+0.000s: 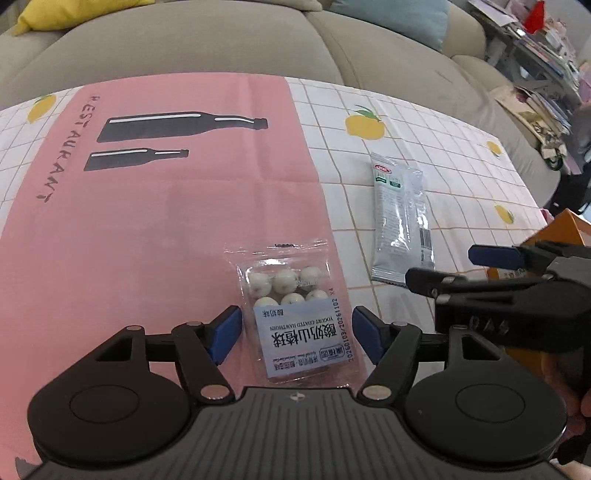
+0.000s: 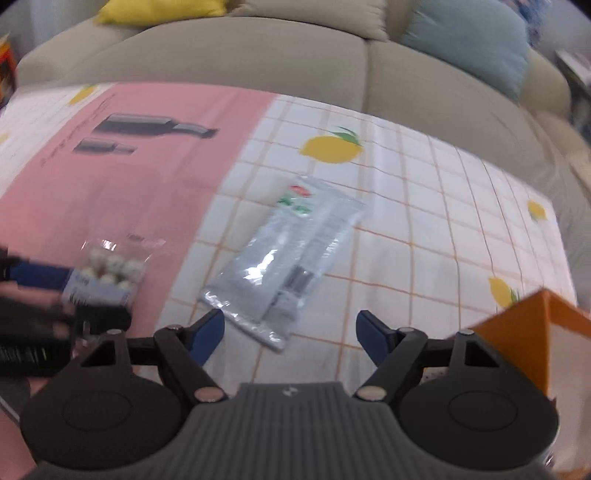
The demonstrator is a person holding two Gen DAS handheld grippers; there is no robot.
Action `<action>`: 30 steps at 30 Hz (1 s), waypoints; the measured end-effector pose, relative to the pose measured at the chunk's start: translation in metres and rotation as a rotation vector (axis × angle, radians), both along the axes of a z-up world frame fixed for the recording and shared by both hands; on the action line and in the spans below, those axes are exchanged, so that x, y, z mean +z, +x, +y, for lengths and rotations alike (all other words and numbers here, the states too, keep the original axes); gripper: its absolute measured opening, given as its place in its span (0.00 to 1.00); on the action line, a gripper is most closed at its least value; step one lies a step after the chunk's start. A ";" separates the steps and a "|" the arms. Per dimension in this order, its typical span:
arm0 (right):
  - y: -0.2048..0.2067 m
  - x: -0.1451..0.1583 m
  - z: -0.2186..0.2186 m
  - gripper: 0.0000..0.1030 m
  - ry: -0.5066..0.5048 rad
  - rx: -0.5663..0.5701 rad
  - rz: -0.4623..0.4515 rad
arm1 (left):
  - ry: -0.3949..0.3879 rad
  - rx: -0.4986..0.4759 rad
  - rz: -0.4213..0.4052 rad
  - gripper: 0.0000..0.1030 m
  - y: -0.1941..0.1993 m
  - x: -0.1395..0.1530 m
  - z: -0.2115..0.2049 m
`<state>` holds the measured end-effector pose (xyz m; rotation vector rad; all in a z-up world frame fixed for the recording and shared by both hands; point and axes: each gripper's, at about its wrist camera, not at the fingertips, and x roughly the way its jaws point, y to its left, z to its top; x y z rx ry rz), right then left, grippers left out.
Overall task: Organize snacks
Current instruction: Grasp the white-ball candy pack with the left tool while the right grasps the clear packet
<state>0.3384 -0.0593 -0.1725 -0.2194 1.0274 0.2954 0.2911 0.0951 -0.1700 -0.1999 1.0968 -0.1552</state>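
Note:
A clear bag of white yogurt-coated hawthorn balls (image 1: 288,291) lies flat on the pink mat (image 1: 147,221). My left gripper (image 1: 297,325) is open, one blue pad on each side of the bag's label end with a gap to both. A silver snack packet (image 2: 284,254) lies on the lemon-print tablecloth (image 2: 424,221), to the right of the bag (image 2: 107,273). My right gripper (image 2: 290,325) is open just before the packet's near end, holding nothing. In the left wrist view the packet (image 1: 400,221) lies beyond the right gripper's fingers (image 1: 491,256).
An orange box (image 2: 535,325) stands at the near right, close to my right gripper. A beige sofa (image 1: 221,44) with a yellow cushion (image 1: 74,11) and a pale blue cushion (image 2: 469,40) runs behind the table. Cluttered shelves (image 1: 546,74) are at the far right.

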 end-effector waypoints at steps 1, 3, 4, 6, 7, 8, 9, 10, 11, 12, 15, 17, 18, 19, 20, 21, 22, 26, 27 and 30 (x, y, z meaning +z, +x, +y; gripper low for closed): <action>0.004 0.001 -0.004 0.73 0.034 -0.023 0.015 | -0.006 0.018 0.004 0.80 0.001 0.000 0.000; 0.010 0.002 -0.008 0.73 0.079 -0.072 0.031 | -0.002 0.053 0.011 0.81 0.004 0.000 -0.002; 0.012 0.002 -0.008 0.73 0.093 -0.091 0.030 | 0.023 0.053 0.009 0.81 0.005 0.000 -0.006; 0.016 0.004 -0.008 0.72 0.112 -0.122 0.031 | 0.085 0.035 0.003 0.81 0.005 -0.001 -0.015; 0.018 0.004 -0.007 0.72 0.124 -0.132 0.035 | 0.121 0.023 -0.002 0.80 0.005 -0.002 -0.018; 0.020 0.003 -0.006 0.72 0.137 -0.143 0.043 | 0.158 0.011 -0.006 0.81 0.005 -0.003 -0.021; 0.022 0.003 -0.006 0.72 0.147 -0.153 0.051 | 0.178 0.004 -0.007 0.81 0.004 -0.004 -0.022; 0.024 0.002 -0.004 0.72 0.153 -0.164 0.055 | 0.192 0.004 -0.007 0.81 0.004 -0.004 -0.022; 0.026 0.001 -0.002 0.72 0.153 -0.172 0.057 | 0.205 0.005 -0.006 0.80 0.004 -0.005 -0.020; 0.028 -0.001 0.001 0.73 0.150 -0.178 0.060 | 0.218 0.007 -0.004 0.79 0.004 -0.005 -0.019; 0.033 -0.007 0.007 0.73 0.144 -0.200 0.078 | 0.236 0.035 0.004 0.79 0.004 -0.005 -0.011; 0.036 -0.011 0.010 0.76 0.142 -0.218 0.087 | 0.236 0.042 0.007 0.79 0.003 -0.005 -0.006; 0.037 -0.012 0.013 0.76 0.137 -0.224 0.079 | 0.237 0.044 0.008 0.79 0.003 -0.005 -0.004; 0.038 -0.013 0.015 0.77 0.136 -0.226 0.075 | 0.237 0.049 0.010 0.79 0.002 -0.005 -0.003; 0.039 -0.013 0.016 0.77 0.131 -0.228 0.069 | 0.236 0.055 0.011 0.77 0.002 -0.005 -0.002; 0.039 -0.014 0.019 0.78 0.121 -0.229 0.060 | 0.233 0.060 0.009 0.72 0.000 -0.005 -0.001; 0.039 -0.015 0.021 0.78 0.109 -0.226 0.053 | 0.233 0.065 0.007 0.69 -0.001 -0.004 0.000; 0.032 -0.014 0.029 0.58 0.061 -0.183 0.008 | 0.224 0.060 0.000 0.66 -0.010 -0.003 0.004; 0.029 -0.014 0.029 0.54 0.065 -0.168 0.008 | 0.221 0.060 -0.003 0.66 -0.014 -0.003 0.005; 0.012 -0.012 0.028 0.53 0.074 -0.118 0.007 | 0.209 0.065 0.003 0.66 -0.027 -0.001 0.008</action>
